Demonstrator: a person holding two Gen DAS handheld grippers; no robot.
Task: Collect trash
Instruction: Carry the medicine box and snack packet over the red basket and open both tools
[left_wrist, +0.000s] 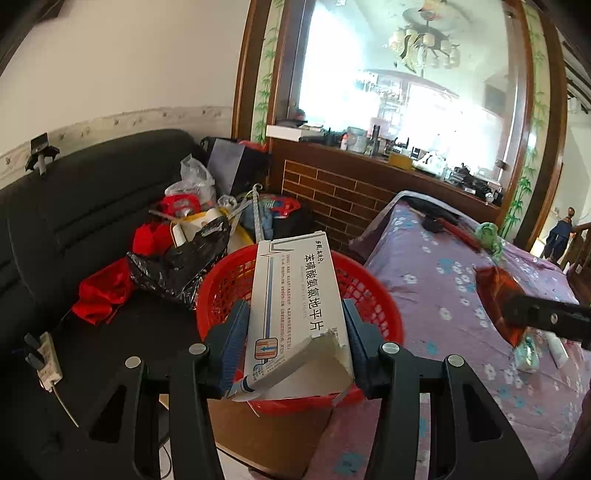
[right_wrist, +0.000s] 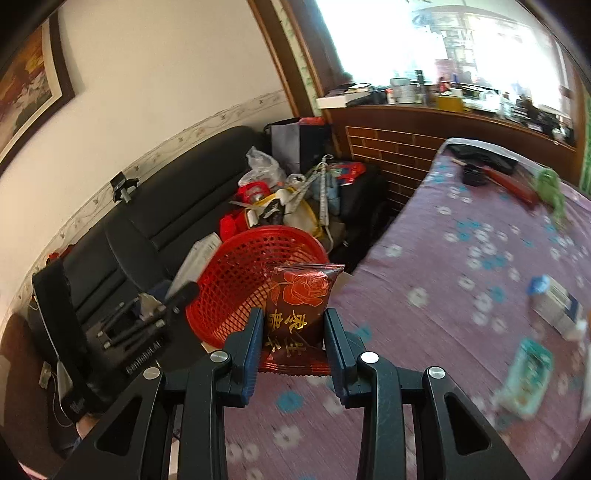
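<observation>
My left gripper (left_wrist: 295, 314) is shut on a white medicine box (left_wrist: 295, 295) with a torn flap and holds it right over the red mesh basket (left_wrist: 373, 291). My right gripper (right_wrist: 293, 325) is shut on a dark red snack packet (right_wrist: 299, 295) with a rose print, just above the table edge next to the basket (right_wrist: 236, 273). In the left wrist view the packet (left_wrist: 496, 291) and the right gripper (left_wrist: 509, 314) show at the right.
A table with a purple flowered cloth (right_wrist: 443, 258) holds a teal packet (right_wrist: 528, 373), a white-blue box (right_wrist: 557, 306), a green toy (right_wrist: 550, 184) and dark items at its far end. A black sofa (left_wrist: 74, 221) piled with bags and clutter stands left of the basket.
</observation>
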